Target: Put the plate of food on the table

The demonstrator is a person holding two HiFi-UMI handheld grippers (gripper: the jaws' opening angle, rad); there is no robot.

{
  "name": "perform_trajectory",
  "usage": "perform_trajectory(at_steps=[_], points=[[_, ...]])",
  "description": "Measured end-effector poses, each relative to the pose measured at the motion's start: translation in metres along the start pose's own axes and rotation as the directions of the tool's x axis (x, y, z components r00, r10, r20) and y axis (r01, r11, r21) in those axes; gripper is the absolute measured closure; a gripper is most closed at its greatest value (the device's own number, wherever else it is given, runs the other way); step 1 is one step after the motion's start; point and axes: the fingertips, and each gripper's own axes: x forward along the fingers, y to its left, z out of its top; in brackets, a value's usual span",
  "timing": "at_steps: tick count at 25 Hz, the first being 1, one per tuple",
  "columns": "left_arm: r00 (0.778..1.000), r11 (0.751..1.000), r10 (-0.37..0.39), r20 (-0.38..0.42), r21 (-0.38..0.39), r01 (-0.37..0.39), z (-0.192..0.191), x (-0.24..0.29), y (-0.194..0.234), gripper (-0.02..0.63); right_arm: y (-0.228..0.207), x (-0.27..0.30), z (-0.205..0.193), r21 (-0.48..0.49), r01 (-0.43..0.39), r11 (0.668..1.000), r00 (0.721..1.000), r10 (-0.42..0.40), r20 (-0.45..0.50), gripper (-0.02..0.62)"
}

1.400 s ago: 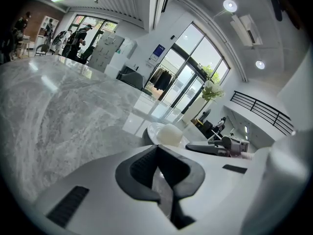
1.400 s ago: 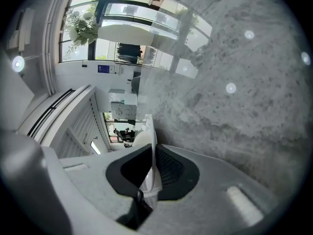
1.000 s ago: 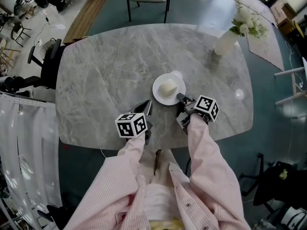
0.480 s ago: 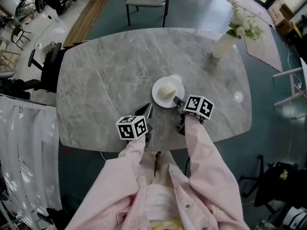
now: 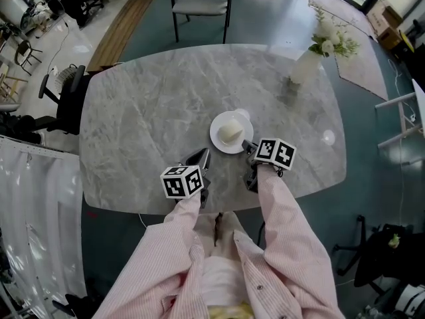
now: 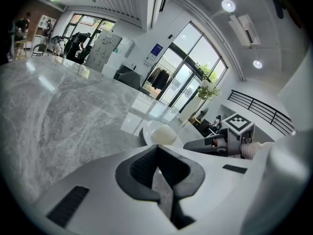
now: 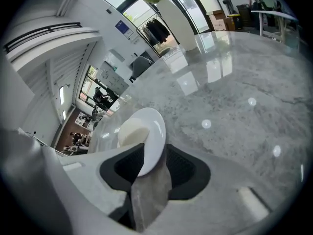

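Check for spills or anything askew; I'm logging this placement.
Nothing stands out. The plate rests flat on the table with the food on it, nothing spilled, and the vase stands upright.

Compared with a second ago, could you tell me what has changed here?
The right claw has just been opening, letting go of the plate, whose rim lies loose between its jaws. The plate, food and left claw stayed put.
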Motion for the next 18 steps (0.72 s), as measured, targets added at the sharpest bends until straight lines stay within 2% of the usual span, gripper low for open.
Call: perform_trajectory(at_steps=[6, 9, 13, 18], points=[[0.999, 0.999, -0.026, 0.025, 0.043, 0.025, 0.014, -0.011, -0.014, 0.609, 0.004, -0.022, 0.009, -0.077, 0.002, 0.997, 0.998, 0.003, 0.058, 0.486], [0.998, 0.996, -0.043, 0.040, 0.080, 0.039, 0.022, -0.018, -0.022, 0.609, 0.013, -0.034, 0.011, -0.111, -0.046, 0.993, 0.995, 0.055, 0.085, 0.498], [0.995, 0.990, -0.070, 0.074, 0.131, 0.060, 0.035, -0.032, -0.032, 0.609, 0.028, -0.053, 0.013, -0.208, -0.085, 0.974, 0.986, 0.112, 0.120, 0.581], [0.987, 0.975, -0.105, 0.124, 0.206, 0.078, 0.056, -0.046, -0.046, 0.609, 0.056, -0.078, 0.019, -0.298, -0.177, 0.938, 0.959, 0.233, 0.163, 0.589]])
